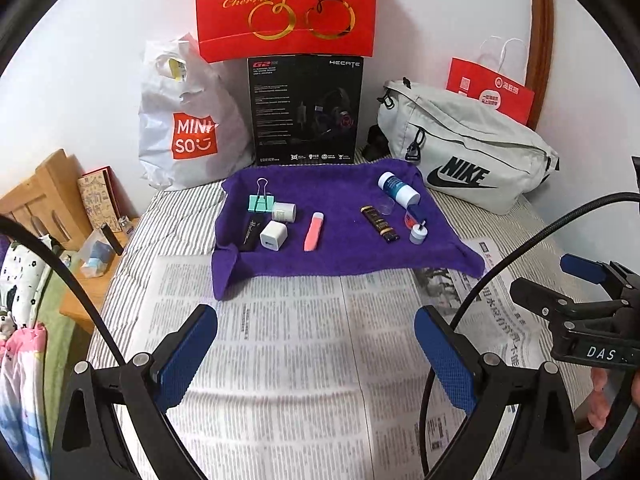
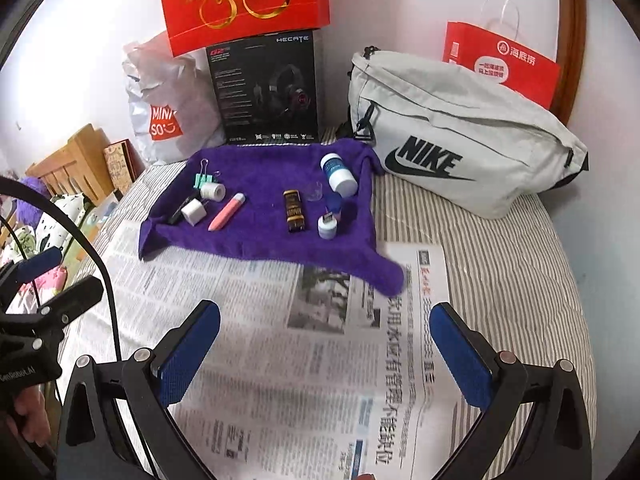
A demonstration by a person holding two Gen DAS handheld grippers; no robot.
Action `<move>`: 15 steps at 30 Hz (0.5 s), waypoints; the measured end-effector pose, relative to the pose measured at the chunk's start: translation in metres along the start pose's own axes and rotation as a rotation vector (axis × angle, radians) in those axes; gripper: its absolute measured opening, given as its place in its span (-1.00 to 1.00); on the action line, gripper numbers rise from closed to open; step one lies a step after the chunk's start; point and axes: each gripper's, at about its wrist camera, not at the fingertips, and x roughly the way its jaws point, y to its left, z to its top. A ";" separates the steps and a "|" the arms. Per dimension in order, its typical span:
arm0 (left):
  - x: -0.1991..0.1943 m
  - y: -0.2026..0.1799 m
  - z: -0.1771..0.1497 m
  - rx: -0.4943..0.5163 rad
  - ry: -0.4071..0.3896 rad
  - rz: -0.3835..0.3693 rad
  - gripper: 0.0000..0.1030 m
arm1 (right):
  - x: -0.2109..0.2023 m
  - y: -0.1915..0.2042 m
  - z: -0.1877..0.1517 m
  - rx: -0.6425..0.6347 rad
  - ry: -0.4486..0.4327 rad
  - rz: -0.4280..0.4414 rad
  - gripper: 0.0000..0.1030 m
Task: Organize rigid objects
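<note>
Both claws were spread wide and empty: left claw (image 1: pixel 316 354) at lower center, right claw (image 2: pixel 324 352) likewise, angled downward.

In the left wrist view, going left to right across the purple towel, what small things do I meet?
Mint binder clip → white charger cube → pink tube → black and gold box → small white jar.

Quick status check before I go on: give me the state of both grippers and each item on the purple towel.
left gripper: open, empty
right gripper: open, empty
purple towel: spread out, edges rumpled
binder clip: lying, handle up
white charger: resting on towel
pink tube: lying flat
black-gold tube: lying flat
white bottle: tipped on its side
small white jar: upright
</note>
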 end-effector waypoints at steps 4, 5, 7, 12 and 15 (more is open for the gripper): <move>-0.008 -0.004 -0.007 0.015 -0.010 0.019 0.94 | -0.008 -0.002 -0.009 0.003 -0.015 0.002 1.00; -0.010 -0.005 -0.009 0.015 -0.011 0.022 0.94 | -0.010 -0.002 -0.011 0.000 -0.018 0.000 1.00; -0.012 -0.005 -0.012 0.009 -0.012 0.020 0.94 | -0.013 -0.001 -0.013 -0.008 -0.025 -0.007 1.00; -0.014 -0.005 -0.016 0.001 -0.017 0.017 0.94 | -0.021 0.000 -0.016 -0.015 -0.039 -0.012 1.00; -0.015 -0.004 -0.018 0.002 -0.013 0.016 0.94 | -0.022 0.003 -0.016 -0.026 -0.041 -0.016 1.00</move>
